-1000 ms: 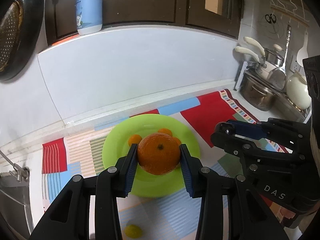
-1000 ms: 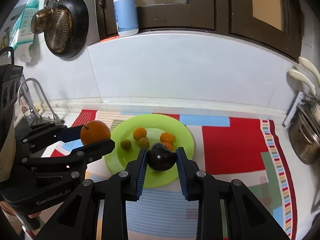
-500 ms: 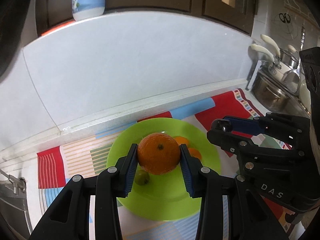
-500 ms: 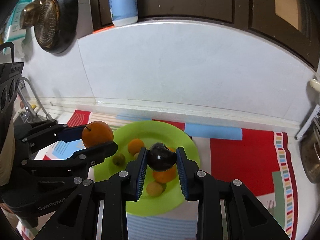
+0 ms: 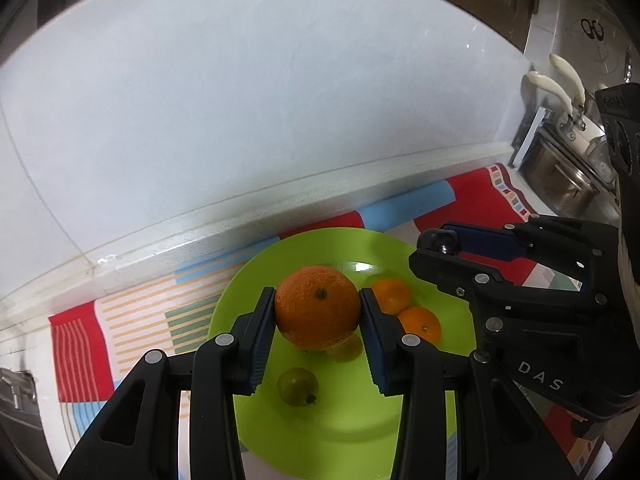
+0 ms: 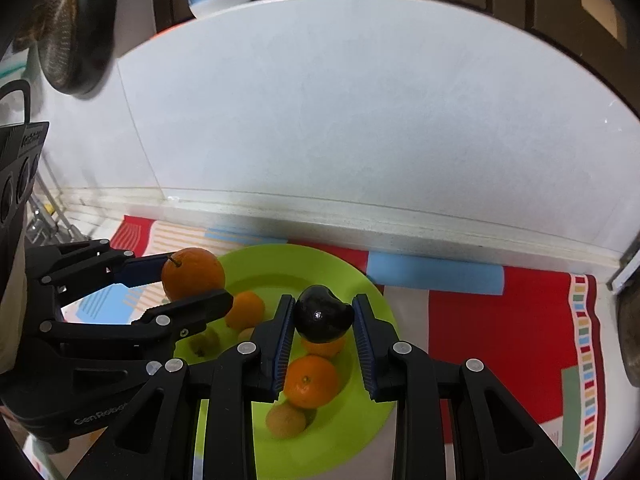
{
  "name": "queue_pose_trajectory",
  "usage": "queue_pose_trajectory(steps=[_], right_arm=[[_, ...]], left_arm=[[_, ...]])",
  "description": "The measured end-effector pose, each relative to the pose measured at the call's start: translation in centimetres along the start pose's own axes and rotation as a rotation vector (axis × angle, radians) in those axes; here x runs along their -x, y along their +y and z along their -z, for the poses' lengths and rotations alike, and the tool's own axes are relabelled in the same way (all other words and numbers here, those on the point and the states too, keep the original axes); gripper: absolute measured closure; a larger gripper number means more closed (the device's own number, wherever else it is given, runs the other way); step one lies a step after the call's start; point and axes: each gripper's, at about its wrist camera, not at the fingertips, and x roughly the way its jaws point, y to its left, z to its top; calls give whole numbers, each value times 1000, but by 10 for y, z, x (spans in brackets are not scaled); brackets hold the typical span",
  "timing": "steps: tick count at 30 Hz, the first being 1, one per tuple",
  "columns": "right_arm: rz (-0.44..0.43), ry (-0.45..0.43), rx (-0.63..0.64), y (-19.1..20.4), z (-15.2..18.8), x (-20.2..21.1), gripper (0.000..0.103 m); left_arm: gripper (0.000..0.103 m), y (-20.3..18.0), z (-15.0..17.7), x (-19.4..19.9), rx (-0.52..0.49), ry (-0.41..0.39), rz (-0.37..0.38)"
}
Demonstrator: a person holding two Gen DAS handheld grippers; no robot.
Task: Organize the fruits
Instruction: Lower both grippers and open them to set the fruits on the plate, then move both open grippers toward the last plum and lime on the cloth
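Note:
My left gripper (image 5: 318,314) is shut on a large orange (image 5: 317,307) and holds it above the green plate (image 5: 340,432). My right gripper (image 6: 323,322) is shut on a dark plum (image 6: 323,313), also above the plate (image 6: 360,424). On the plate lie small oranges (image 5: 418,322), a small green fruit (image 5: 297,386) and a tan fruit (image 6: 285,420). The right gripper shows at the right of the left wrist view (image 5: 440,242). The left gripper with the orange (image 6: 193,273) shows at the left of the right wrist view.
The plate sits on a striped, coloured mat (image 6: 500,320) against a white tiled wall (image 6: 360,120). Steel pots (image 5: 560,172) stand at the far right. A sink rack (image 6: 44,220) is at the left. A pan (image 6: 72,28) hangs high on the left.
Both grippers have moved forward and down over the plate, still holding their fruit. The plate and its fruit now lie closer beneath the fingers.

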Motion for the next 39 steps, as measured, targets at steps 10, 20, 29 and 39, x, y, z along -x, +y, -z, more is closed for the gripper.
queue_pose_trajectory(steps=[10,20,29,39], right_arm=[[-35,66,-4,-10,-2,-42,73],[-21,66,-16,-16,-1,-42,65],[13,28,-33,-17,2,-14,65],[4,-40,-46,-3,15,35,65]], left_arm=[[63,9,-5,-34,-13,43,25],[62,9,-1,-36,-11,51,13],[46,4,1,-11,-22,0,-21],[46,-11,21,46,-4,-57,-54]])
